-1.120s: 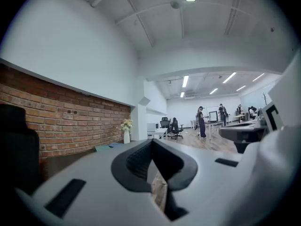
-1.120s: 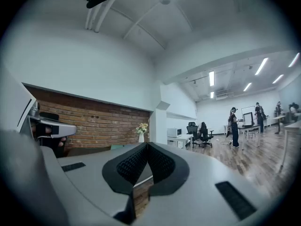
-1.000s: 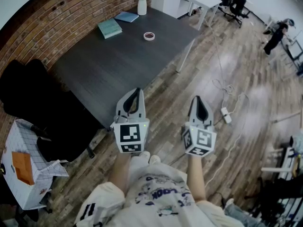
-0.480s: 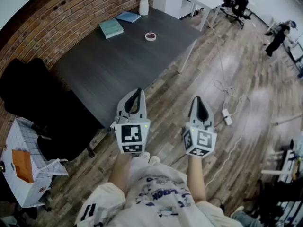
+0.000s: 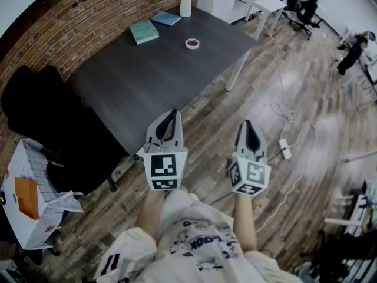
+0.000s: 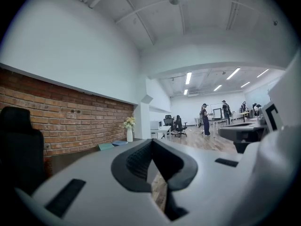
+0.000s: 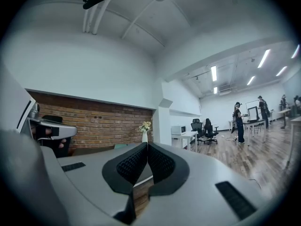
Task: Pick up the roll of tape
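The roll of tape (image 5: 192, 43) is a small pale ring lying flat on the dark grey table (image 5: 147, 81), near its far end. Both grippers are held out level over the wooden floor, well short of the roll, just off the table's near corner. My left gripper (image 5: 171, 114) is shut with nothing in it; in the left gripper view its jaws (image 6: 151, 142) meet at the tip. My right gripper (image 5: 247, 124) is also shut and empty, jaws together (image 7: 147, 145). The roll itself shows in neither gripper view.
Two teal books (image 5: 144, 32) and a white vase of flowers (image 5: 185, 5) stand at the table's far end by the brick wall. Black chairs (image 5: 53, 128) and a cardboard box (image 5: 29, 199) are at left. A power strip and cable (image 5: 284, 148) lie on the floor at right.
The head view has drifted slightly, so the table and the tape roll sit a little further right in the frame. Both grippers stay where they were, shut.
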Action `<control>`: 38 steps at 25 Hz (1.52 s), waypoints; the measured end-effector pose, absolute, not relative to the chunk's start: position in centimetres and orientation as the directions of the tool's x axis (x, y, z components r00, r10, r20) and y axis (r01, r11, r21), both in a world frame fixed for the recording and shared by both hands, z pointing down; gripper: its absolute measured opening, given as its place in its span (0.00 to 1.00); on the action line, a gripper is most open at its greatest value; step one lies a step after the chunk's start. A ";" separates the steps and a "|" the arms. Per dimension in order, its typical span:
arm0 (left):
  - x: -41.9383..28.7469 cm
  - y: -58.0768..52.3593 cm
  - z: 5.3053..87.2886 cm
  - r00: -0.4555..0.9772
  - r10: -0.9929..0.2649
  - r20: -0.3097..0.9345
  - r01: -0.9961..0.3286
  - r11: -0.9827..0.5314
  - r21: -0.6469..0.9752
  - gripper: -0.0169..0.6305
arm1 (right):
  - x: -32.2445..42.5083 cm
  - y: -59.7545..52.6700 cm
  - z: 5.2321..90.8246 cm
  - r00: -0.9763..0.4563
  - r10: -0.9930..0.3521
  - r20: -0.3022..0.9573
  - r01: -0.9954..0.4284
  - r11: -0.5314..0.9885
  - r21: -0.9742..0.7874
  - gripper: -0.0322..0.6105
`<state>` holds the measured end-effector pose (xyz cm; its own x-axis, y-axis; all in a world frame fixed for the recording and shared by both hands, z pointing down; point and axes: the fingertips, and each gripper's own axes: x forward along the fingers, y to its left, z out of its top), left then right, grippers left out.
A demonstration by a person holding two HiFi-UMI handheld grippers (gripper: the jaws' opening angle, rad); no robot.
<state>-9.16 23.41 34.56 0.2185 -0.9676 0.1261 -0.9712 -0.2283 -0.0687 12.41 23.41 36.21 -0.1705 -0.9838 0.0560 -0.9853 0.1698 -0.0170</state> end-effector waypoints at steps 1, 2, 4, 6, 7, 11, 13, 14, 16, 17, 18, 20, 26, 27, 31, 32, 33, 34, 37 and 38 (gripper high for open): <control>-9.1 23.4 34.7 0.219 -0.967 0.129 -0.971 -0.229 -0.067 0.03 | 12.4 23.3 36.4 -0.171 -0.984 0.058 -0.985 0.170 -0.017 0.06; -9.1 23.3 34.9 0.218 -0.967 0.132 -0.971 -0.228 -0.066 0.03 | 12.5 23.2 36.5 -0.170 -0.984 0.060 -0.985 0.169 -0.018 0.06; -9.0 23.0 35.1 0.213 -0.967 0.137 -0.972 -0.224 -0.067 0.03 | 12.6 22.9 36.7 -0.170 -0.983 0.063 -0.985 0.169 -0.019 0.06; -9.0 22.5 35.2 0.210 -0.967 0.141 -0.973 -0.221 -0.068 0.03 | 12.6 22.4 36.7 -0.174 -0.983 0.065 -0.985 0.173 -0.018 0.06; -9.1 22.2 35.3 0.208 -0.968 0.143 -0.973 -0.220 -0.068 0.03 | 12.6 22.1 36.7 -0.175 -0.982 0.066 -0.985 0.174 -0.018 0.06; -8.8 20.5 35.5 0.210 -0.967 0.143 -0.974 -0.220 -0.061 0.03 | 12.9 20.5 37.2 -0.173 -0.982 0.073 -0.985 0.172 -0.018 0.06; -8.7 19.2 35.7 0.211 -0.967 0.141 -0.973 -0.222 -0.060 0.03 | 12.8 19.3 37.2 -0.179 -0.981 0.074 -0.984 0.178 -0.015 0.06; -8.7 18.4 35.7 0.212 -0.967 0.141 -0.973 -0.222 -0.060 0.03 | 12.8 18.6 37.2 -0.179 -0.981 0.073 -0.984 0.179 -0.013 0.06; -8.7 16.6 35.8 0.216 -0.966 0.140 -0.973 -0.225 -0.058 0.03 | 13.0 17.0 37.3 -0.170 -0.983 0.070 -0.985 0.170 -0.010 0.06; -8.6 15.7 35.9 0.219 -0.966 0.139 -0.972 -0.229 -0.057 0.03 | 13.1 16.2 37.3 -0.164 -0.984 0.069 -0.987 0.163 -0.009 0.06; -8.6 14.8 35.9 0.223 -0.965 0.138 -0.971 -0.232 -0.057 0.03 | 13.2 15.3 37.3 -0.159 -0.985 0.067 -0.987 0.159 -0.008 0.06; -8.4 12.7 36.0 0.229 -0.964 0.137 -0.969 -0.239 -0.058 0.03 | 13.3 13.4 37.2 -0.152 -0.986 0.061 -0.988 0.152 -0.008 0.06; -7.7 6.1 35.5 0.261 -0.957 0.129 -0.961 -0.270 -0.064 0.03 | 13.5 7.5 36.4 -0.129 -0.991 0.043 -0.992 0.129 -0.003 0.06; -7.6 5.1 35.3 0.266 -0.956 0.124 -0.959 -0.275 -0.068 0.03 | 13.4 6.5 36.2 -0.127 -0.991 0.040 -0.992 0.127 -0.002 0.06; -7.5 1.4 34.9 0.284 -0.952 0.117 -0.953 -0.294 -0.078 0.03 | 13.2 3.1 36.1 -0.109 -0.993 0.033 -0.994 0.109 -0.008 0.06; -7.5 0.7 34.9 0.286 -0.951 0.118 -0.952 -0.296 -0.081 0.03 | 13.2 2.5 36.2 -0.107 -0.994 0.034 -0.994 0.107 -0.011 0.06; -7.5 0.0 35.0 0.287 -0.950 0.121 -0.951 -0.298 -0.083 0.03 | 13.1 1.9 36.2 -0.107 -0.994 0.036 -0.994 0.106 -0.014 0.06; -7.6 -0.6 35.1 0.287 -0.950 0.124 -0.951 -0.298 -0.083 0.03 | 12.9 1.4 36.3 -0.107 -0.994 0.039 -0.994 0.107 -0.014 0.06; -7.9 -2.1 35.6 0.287 -0.948 0.137 -0.952 -0.298 -0.072 0.03 | 12.6 0.2 36.5 -0.112 -0.992 0.052 -0.994 0.112 -0.004 0.06; -7.9 -2.6 35.8 0.286 -0.948 0.141 -0.952 -0.298 -0.068 0.03 | 12.5 -0.2 36.6 -0.114 -0.992 0.057 -0.993 0.114 0.000 0.06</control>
<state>-7.89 -2.56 35.78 0.2864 -0.9477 0.1411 -0.9521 -0.2980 -0.0685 12.55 -0.19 36.60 -0.1139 -0.9919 0.0569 -0.9935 0.1141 0.0001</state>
